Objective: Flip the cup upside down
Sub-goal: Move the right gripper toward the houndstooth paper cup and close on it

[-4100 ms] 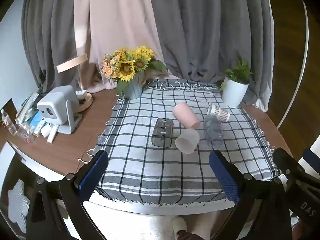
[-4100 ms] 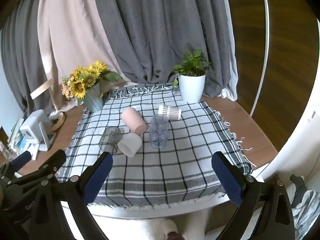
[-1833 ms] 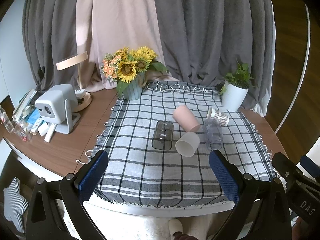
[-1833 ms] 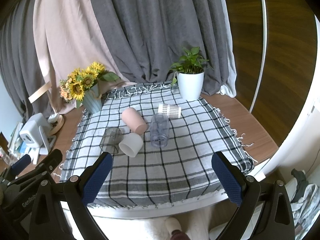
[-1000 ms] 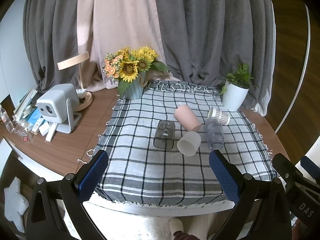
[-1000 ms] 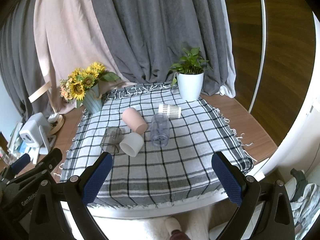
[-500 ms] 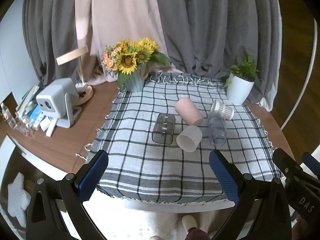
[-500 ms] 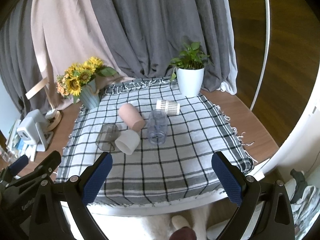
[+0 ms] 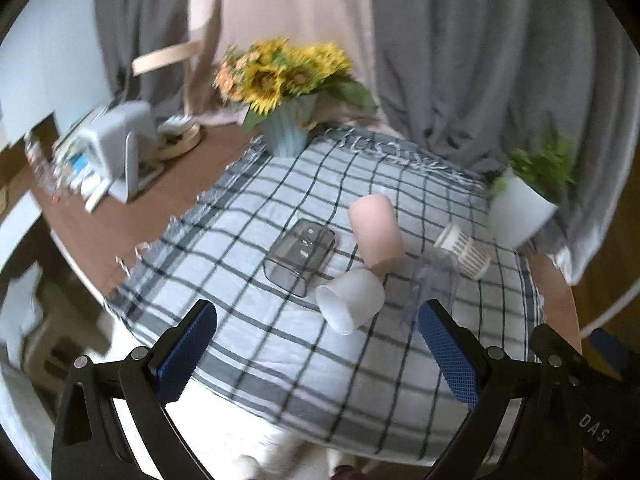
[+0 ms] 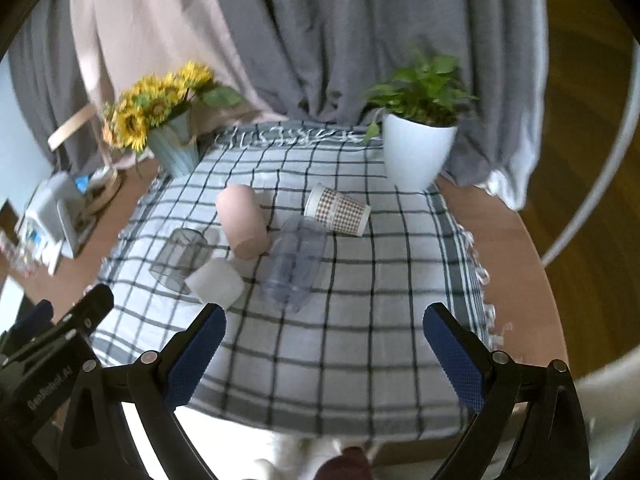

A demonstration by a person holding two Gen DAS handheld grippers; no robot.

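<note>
Several cups lie on their sides on a checked cloth (image 9: 248, 344): a pink cup (image 9: 376, 232) (image 10: 242, 222), a white cup (image 9: 352, 300) (image 10: 216, 284), a smoky grey square cup (image 9: 300, 256) (image 10: 180, 258), a clear cup (image 9: 434, 280) (image 10: 294, 266) and a checked paper cup (image 9: 464, 250) (image 10: 338, 210). My left gripper (image 9: 316, 348) is open and empty, in front of the white cup. My right gripper (image 10: 324, 354) is open and empty, in front of the clear cup. Both are over the cloth's near edge.
A sunflower vase (image 9: 286, 132) (image 10: 176, 148) stands at the cloth's back left and a white plant pot (image 9: 520, 216) (image 10: 416, 152) at the back right. A small white projector (image 9: 116, 152) and clutter sit on the wooden table to the left. Curtains hang behind.
Both grippers have moved forward toward the table; the cups look larger and nearer. The left view has tilted and is blurred. The cups have not moved.
</note>
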